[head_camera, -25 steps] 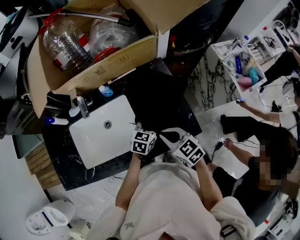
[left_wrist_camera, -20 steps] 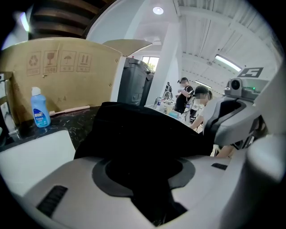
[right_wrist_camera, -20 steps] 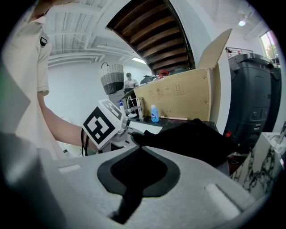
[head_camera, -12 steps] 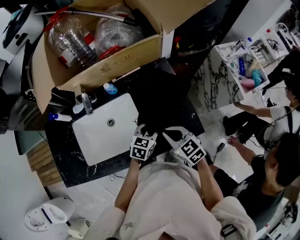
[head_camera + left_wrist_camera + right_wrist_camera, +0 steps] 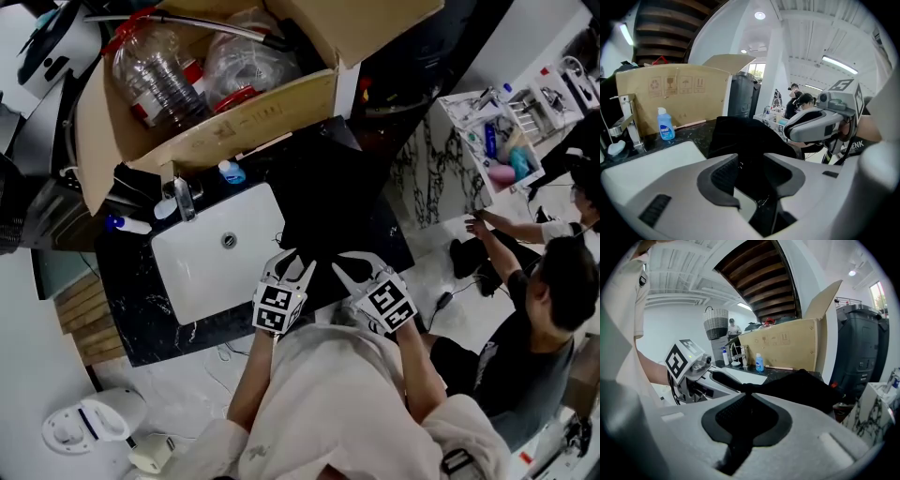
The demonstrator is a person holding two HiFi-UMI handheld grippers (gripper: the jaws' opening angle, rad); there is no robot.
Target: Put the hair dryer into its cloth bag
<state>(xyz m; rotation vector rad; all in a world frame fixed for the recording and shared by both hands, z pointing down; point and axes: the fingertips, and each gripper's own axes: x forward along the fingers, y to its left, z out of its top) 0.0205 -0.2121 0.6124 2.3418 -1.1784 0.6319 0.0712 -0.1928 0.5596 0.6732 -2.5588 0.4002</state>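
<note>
The black cloth bag (image 5: 328,202) lies on the dark counter, right of the white sink (image 5: 202,272). My right gripper (image 5: 356,269) is at the bag's near edge. In the right gripper view its jaws (image 5: 740,427) are shut on black fabric, and the bag (image 5: 806,385) bulges beyond them. My left gripper (image 5: 292,265) hovers at the bag's near left corner. Its jaws (image 5: 750,173) stand apart with nothing pressed between them; the bag (image 5: 740,136) shows through the gap. No hair dryer shows in any view.
A large cardboard box (image 5: 244,122) with plastic bottles stands behind the counter. A tap (image 5: 185,199) and a blue-labelled bottle (image 5: 231,172) sit at the sink's far side. A seated person (image 5: 534,328) is on the floor to the right.
The left gripper's jaws have spread apart, and it has drawn back a little from the bag's edge. The right gripper has kept its place on the fabric.
</note>
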